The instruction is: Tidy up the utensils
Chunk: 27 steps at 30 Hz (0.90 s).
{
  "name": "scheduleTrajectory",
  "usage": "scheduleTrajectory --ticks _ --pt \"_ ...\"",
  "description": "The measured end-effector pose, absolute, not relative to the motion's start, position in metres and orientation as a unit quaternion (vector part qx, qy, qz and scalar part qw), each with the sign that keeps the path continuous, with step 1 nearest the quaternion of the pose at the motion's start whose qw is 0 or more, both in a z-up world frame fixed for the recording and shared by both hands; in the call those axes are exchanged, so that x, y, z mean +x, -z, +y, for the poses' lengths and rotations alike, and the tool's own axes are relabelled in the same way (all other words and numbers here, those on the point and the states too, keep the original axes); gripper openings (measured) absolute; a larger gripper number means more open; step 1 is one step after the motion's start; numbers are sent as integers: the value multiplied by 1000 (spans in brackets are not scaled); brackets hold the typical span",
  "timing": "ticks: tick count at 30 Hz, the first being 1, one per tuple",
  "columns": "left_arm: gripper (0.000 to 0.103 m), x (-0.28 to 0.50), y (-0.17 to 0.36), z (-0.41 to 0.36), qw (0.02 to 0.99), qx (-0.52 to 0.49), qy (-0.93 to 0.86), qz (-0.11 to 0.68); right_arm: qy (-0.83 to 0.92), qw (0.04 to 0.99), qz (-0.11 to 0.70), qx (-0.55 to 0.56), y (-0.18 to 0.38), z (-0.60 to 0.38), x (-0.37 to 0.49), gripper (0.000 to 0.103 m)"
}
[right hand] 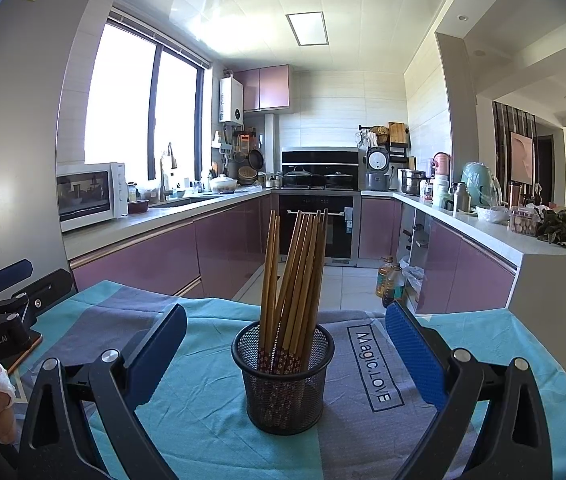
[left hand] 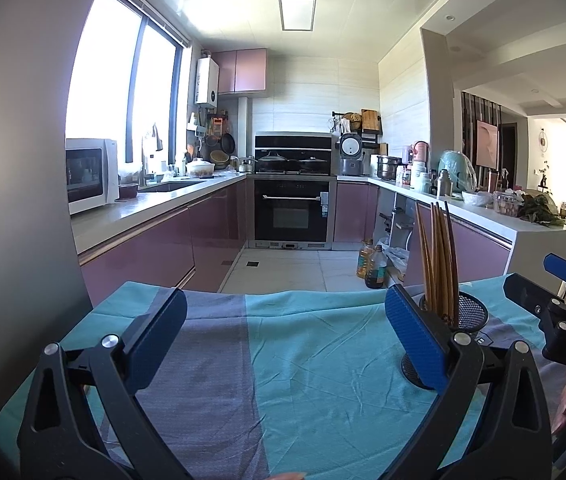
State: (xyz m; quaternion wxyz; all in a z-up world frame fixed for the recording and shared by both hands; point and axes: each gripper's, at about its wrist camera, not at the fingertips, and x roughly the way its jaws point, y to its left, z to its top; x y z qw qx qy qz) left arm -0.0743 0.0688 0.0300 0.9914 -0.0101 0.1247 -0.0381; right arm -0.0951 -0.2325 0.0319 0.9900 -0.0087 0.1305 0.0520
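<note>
Both my claws, left gripper (left hand: 285, 336) and right gripper (right hand: 286, 354), are spread wide and hold nothing, while the chopsticks (right hand: 293, 276) lean loosely in the mesh cup (right hand: 283, 380) mid-tablecloth (right hand: 203, 412), so a careless nudge could tip it over.

obstacle: mesh holder (right hand: 283, 380) with upright chopsticks (right hand: 295, 272), mid-cloth | free: bare tablecloth (right hand: 187, 412) all around it

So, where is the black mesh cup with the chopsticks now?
The black mesh cup stands upright on the blue cloth, centred before the open right gripper in the right wrist view, left of the "Magic.LOVE" print.
</note>
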Motion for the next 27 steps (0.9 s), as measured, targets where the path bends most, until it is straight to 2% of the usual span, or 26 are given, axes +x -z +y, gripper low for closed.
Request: scheduleTrajectory --ticks 27 --pt "97 -74 -31 71 991 -9 36 127 -53 990 133 -4 -31 -232 -92 96"
